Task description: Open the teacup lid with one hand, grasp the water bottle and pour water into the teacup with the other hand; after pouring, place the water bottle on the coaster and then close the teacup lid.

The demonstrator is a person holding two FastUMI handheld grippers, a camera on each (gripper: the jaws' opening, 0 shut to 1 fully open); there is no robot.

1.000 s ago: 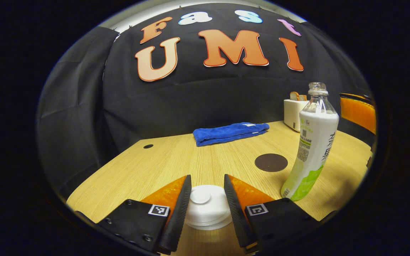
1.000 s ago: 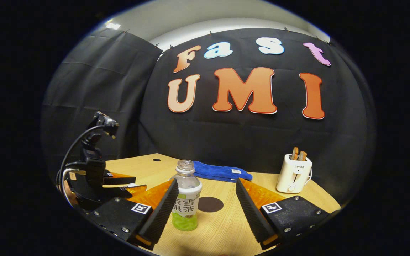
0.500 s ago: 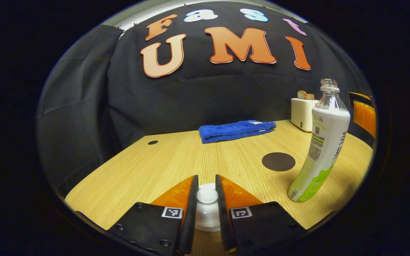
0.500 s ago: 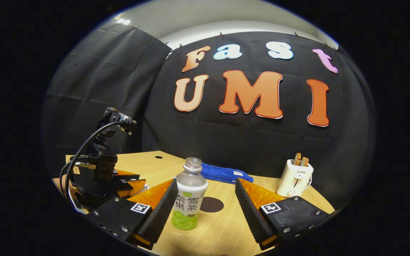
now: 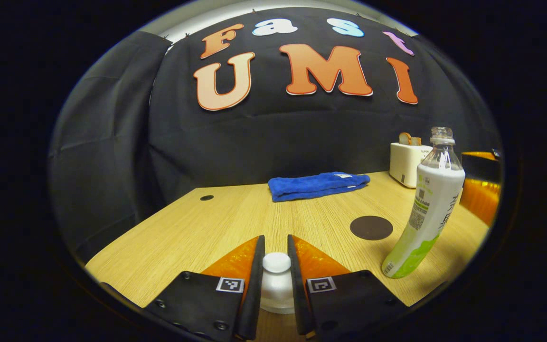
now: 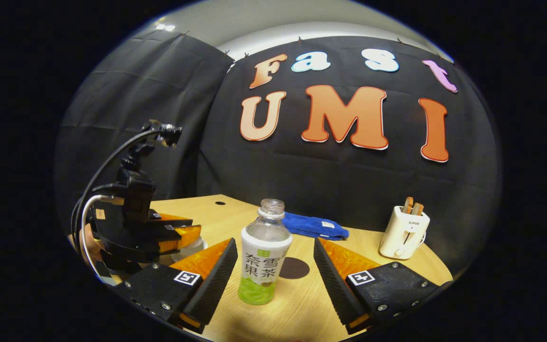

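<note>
While the left gripper has its two fingers closed on the small round knob of the teacup lid, the lid-opening step looks to be in hand; the white lid sits low at the near edge of the wooden table, and whether it rests on the teacup beneath or has cleared it cannot be told from the left gripper view. The right gripper holds its jaws wide open, one finger to either side of the water bottle with a gap on both sides, so nothing is gripped there. The bottle stands upright on the table with its long axis vertical; its uncapped mouth points straight up, and its printed sleeve faces the right gripper view. A dark round coaster lies flat just behind the bottle; a folded blue towel and a white toaster sit farther back by the black cloth wall. By my judgement, the next move calls for lifting the lid clear and holding it aside; the right fingers would then need to close on the bottle's body, low enough to keep it steady; tipping too early risks spilling from the open neck.
</note>
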